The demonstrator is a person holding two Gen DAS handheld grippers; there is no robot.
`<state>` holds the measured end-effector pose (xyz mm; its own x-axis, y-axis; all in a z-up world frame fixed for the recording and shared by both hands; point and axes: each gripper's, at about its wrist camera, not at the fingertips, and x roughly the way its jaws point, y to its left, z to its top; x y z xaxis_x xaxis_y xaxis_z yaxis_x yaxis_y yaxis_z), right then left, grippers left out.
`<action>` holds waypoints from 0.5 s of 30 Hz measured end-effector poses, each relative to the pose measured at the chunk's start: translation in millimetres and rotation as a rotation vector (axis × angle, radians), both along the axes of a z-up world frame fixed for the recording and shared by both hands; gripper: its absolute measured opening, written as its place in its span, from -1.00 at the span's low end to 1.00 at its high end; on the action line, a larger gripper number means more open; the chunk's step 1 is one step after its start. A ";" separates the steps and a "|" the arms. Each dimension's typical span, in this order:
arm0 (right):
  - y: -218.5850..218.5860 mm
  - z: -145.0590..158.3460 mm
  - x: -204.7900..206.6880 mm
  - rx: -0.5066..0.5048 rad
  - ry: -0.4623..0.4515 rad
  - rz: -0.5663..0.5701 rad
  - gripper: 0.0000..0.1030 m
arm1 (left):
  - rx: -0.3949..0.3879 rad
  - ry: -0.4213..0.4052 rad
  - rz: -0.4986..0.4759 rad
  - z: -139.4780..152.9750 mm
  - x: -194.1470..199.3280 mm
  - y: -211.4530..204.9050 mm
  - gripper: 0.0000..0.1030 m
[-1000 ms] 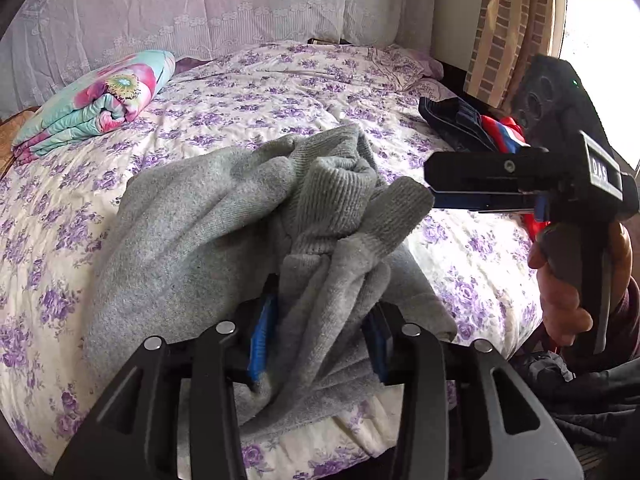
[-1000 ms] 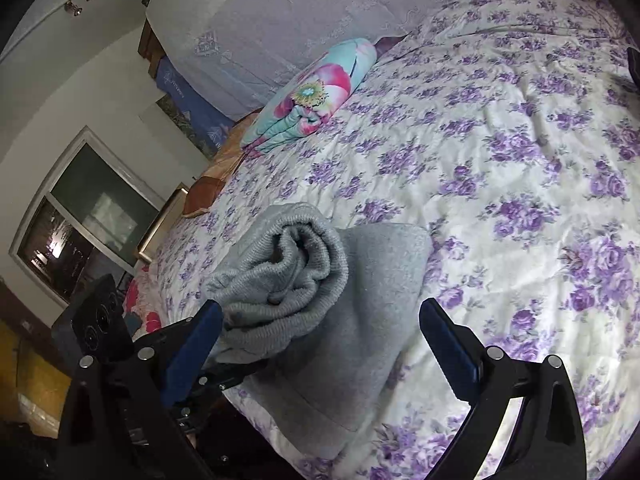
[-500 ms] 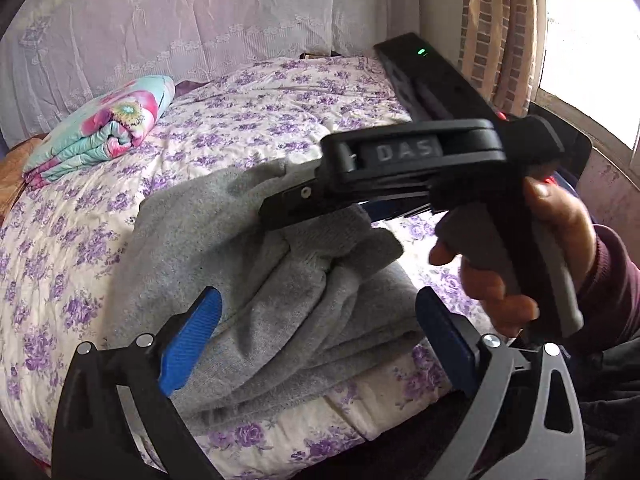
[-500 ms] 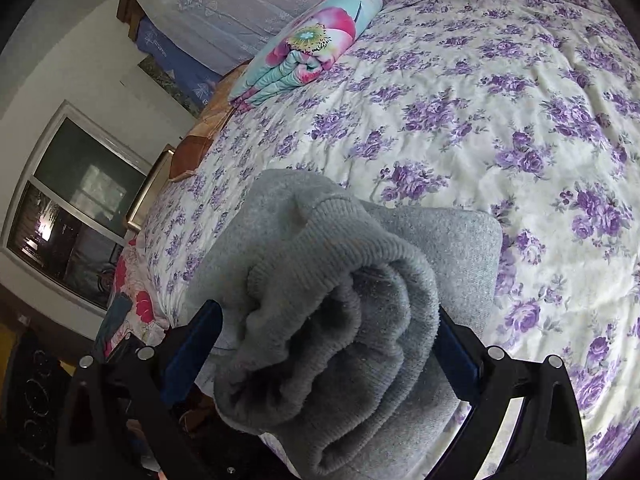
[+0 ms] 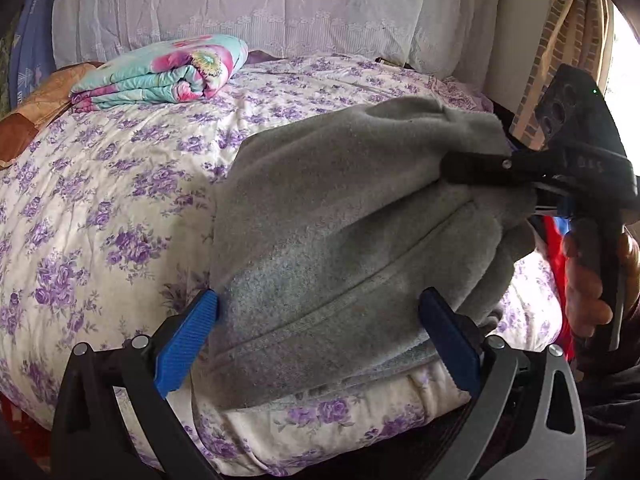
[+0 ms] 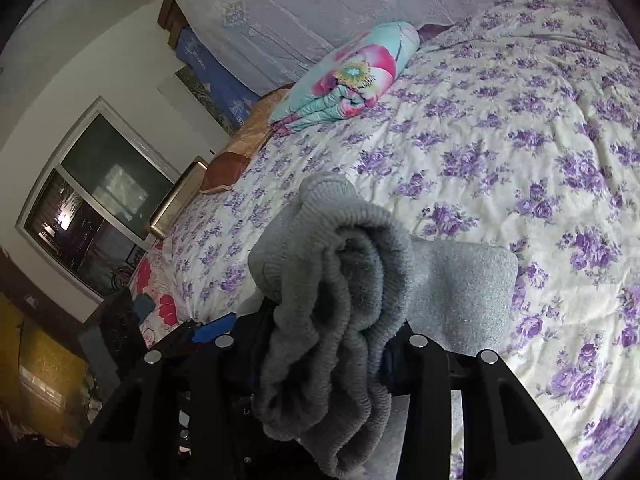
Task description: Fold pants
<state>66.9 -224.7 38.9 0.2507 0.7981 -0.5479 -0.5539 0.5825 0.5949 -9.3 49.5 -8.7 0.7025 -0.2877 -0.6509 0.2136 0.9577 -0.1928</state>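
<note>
The right gripper (image 6: 328, 360) has its jaws closing on the bunched ribbed end of the grey pants (image 5: 340, 240), while the left gripper (image 5: 316, 344) stands spread wide on either side of the fabric, pinching nothing. The pants lie in a thick, lumpy bundle at the near edge of the flowered bed (image 5: 120, 208), one end raised. I'd say they are several folds in, with that end still to be laid over and flattened.

The pants (image 5: 340, 232) lie on the bed (image 5: 120, 208) between the pads of the left gripper (image 5: 316, 340), near the front edge. Their bunched waistband (image 6: 332, 300) sits between the closing jaws of the right gripper (image 6: 320, 344). A folded quilt (image 5: 168, 72) lies far ahead, left of both grippers, before the pillows (image 5: 280, 4).
</note>
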 end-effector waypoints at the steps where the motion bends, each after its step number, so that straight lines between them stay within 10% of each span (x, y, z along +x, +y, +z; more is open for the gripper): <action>1: -5.1 8.4 -5.2 -0.008 -0.010 -0.005 -0.15 | -0.006 -0.014 -0.017 4.3 -2.9 -2.2 0.90; 9: -26.3 -89.1 18.0 -0.120 0.220 -0.074 0.23 | 0.099 0.085 -0.048 -34.9 18.2 -22.4 0.92; 12: -32.2 -67.6 10.9 -0.139 0.194 -0.075 0.35 | 0.072 0.096 -0.048 -32.5 14.3 -15.9 0.92; 15: -49.3 -13.1 -5.9 -0.221 -0.015 -0.182 0.38 | 0.034 0.074 -0.055 -13.6 1.2 -6.1 0.90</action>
<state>61.1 -274.0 25.8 0.3881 0.6007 -0.6990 -0.4365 0.7878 0.4346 -8.1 43.4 -22.3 0.6362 -0.3015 -0.7102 0.2521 0.9512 -0.1779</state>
